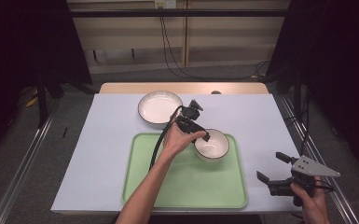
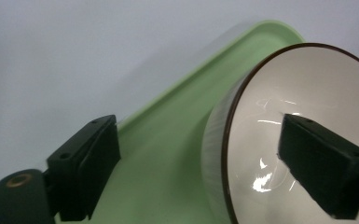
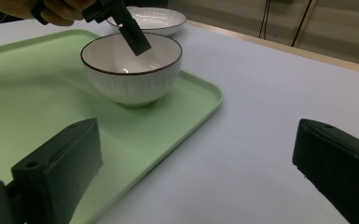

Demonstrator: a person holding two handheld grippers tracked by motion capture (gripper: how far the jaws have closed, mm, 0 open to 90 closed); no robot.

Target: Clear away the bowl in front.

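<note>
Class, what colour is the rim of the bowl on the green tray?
Dark brown, on the white bowl; clearest in the left gripper view.

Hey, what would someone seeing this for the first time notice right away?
Probably the white bowl standing at the far right corner of the green tray, with the left gripper at its rim, jaws open astride the wall. Behind the tray sits a white plate, and the right gripper hovers open off the tray's right edge.
</note>
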